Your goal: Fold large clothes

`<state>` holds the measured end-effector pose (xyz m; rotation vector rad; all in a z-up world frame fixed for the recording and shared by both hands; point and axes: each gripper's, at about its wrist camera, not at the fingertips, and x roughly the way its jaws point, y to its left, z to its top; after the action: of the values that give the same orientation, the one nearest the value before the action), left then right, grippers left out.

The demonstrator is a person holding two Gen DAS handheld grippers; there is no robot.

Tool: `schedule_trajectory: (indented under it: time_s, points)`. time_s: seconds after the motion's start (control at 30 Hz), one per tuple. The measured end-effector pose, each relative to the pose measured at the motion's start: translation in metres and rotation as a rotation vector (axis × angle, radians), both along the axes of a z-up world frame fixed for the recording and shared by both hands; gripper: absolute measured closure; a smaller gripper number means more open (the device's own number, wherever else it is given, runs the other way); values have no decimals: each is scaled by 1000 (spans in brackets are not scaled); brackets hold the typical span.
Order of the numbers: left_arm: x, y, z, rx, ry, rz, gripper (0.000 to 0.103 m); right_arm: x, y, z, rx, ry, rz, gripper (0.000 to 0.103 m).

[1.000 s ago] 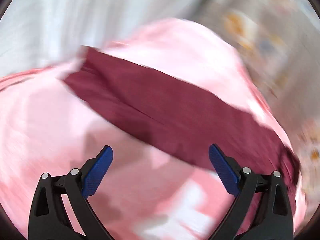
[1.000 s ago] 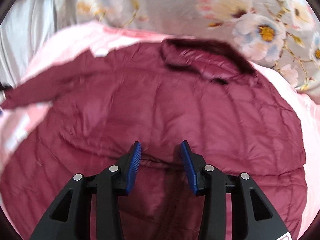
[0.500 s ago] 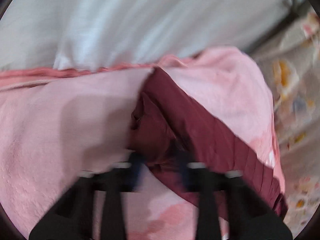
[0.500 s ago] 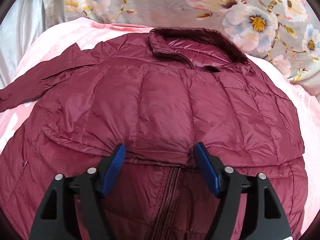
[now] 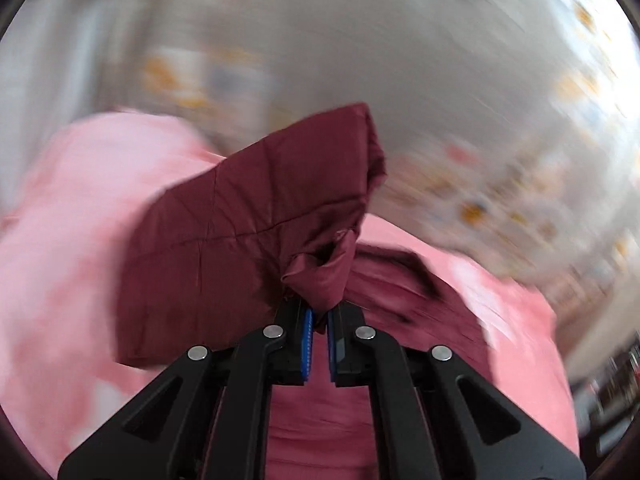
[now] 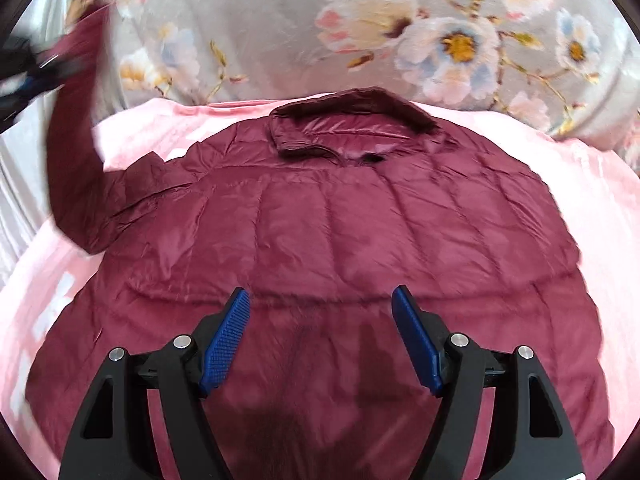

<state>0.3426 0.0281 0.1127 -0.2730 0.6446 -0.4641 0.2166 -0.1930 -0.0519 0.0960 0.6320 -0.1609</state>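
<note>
A maroon quilted jacket [image 6: 320, 240] lies flat on a pink blanket [image 6: 132, 132], collar at the far end. My left gripper [image 5: 318, 320] is shut on the cuff end of the jacket's sleeve [image 5: 248, 220], which hangs lifted in the air. From the right wrist view that raised sleeve [image 6: 76, 120] rises at the far left, with the left gripper [image 6: 28, 72] a dark blur at its top. Above the jacket's lower front my right gripper [image 6: 320, 312] stands open, and nothing is between its blue pads [image 6: 224, 340].
A grey cover with a flower print [image 6: 440, 40] lies beyond the jacket's collar. White fabric [image 6: 16, 168] runs along the left edge of the pink blanket. The left wrist view is heavily blurred by motion.
My left gripper went from open over the sleeve to shut on its end and swung it up off the blanket. My right gripper's jaws widened and drew back from the jacket's front.
</note>
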Motion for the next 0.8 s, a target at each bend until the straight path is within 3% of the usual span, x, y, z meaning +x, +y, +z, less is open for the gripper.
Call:
schedule_trajectory:
  time_s: [0.13, 0.2, 0.23, 0.27, 0.37, 0.5, 0.63, 0.77, 0.8]
  points:
    - [-20, -95, -42, -31, 118, -179, 93, -37, -28, 1, -19, -6, -52, 32]
    - [-24, -118, -65, -53, 190, -214, 67, -55, -49, 0, 12, 0, -86, 31]
    - [-25, -125, -76, -75, 220, -224, 44, -61, -58, -1, 39, 4, -95, 31]
    - [-29, -125, -80, -101, 227, -223, 34, -67, -69, -2, 85, 7, -99, 31]
    - [-31, -103, -84, -162, 204, -207, 26, -72, -96, 4, 206, 3, -101, 30]
    - [-21, -49, -77, -218, 181, -89, 21, -50, -104, 19, 270, -18, -69, 30]
    - [7, 29, -99, -288, 264, 98, 21, -11, -93, 24, 286, -9, -38, 30]
    - [17, 79, -125, -372, 333, 197, 23, 32, -86, 6, 382, 61, -23, 31]
    - [18, 86, -129, -371, 337, 212, 23, 44, -83, -2, 394, 95, -35, 37]
